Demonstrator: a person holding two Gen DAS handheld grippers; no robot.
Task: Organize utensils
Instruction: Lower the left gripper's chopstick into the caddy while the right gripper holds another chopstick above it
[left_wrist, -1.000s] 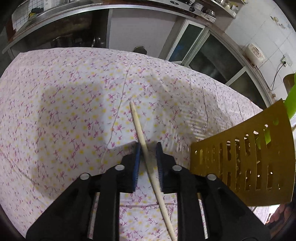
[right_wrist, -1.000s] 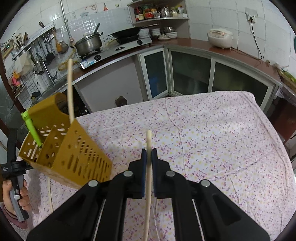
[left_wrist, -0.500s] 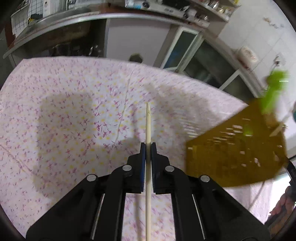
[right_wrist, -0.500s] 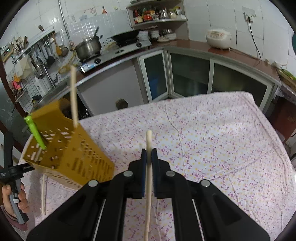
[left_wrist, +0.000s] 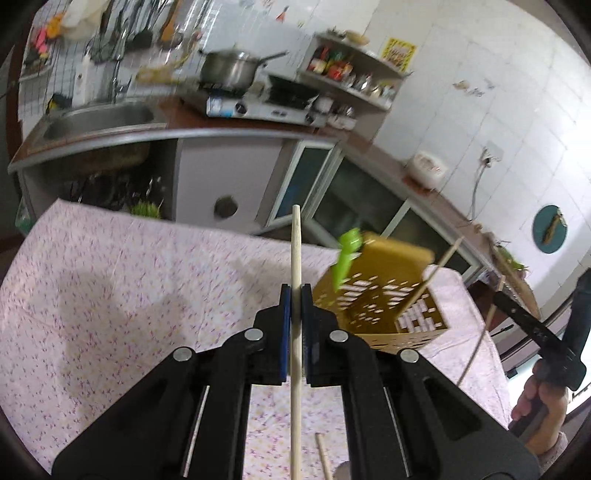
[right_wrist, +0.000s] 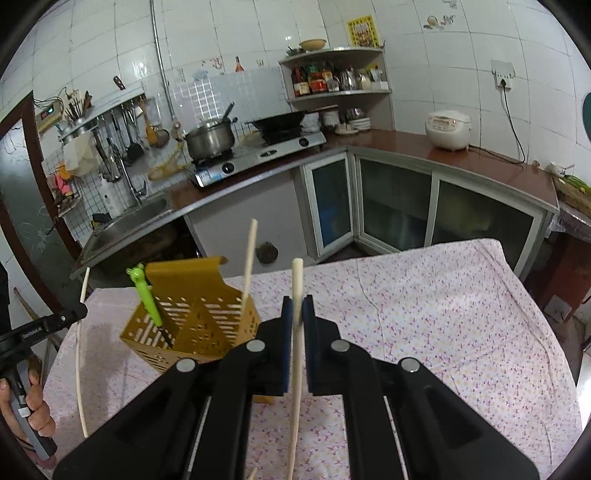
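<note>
Wooden chopstick (left_wrist: 295, 314) clamped between left fingers (left_wrist: 284, 332); right fingers (right_wrist: 312, 332) clenched on second chopstick (right_wrist: 296, 332).

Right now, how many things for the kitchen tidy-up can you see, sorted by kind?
Chopsticks: 4 (two held, one in the holder, one loose)
Green-handled utensil: 1
Yellow holder: 1
Total: 6

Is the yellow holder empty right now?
No, the holder already has a green utensil and a chopstick standing in it.
</note>
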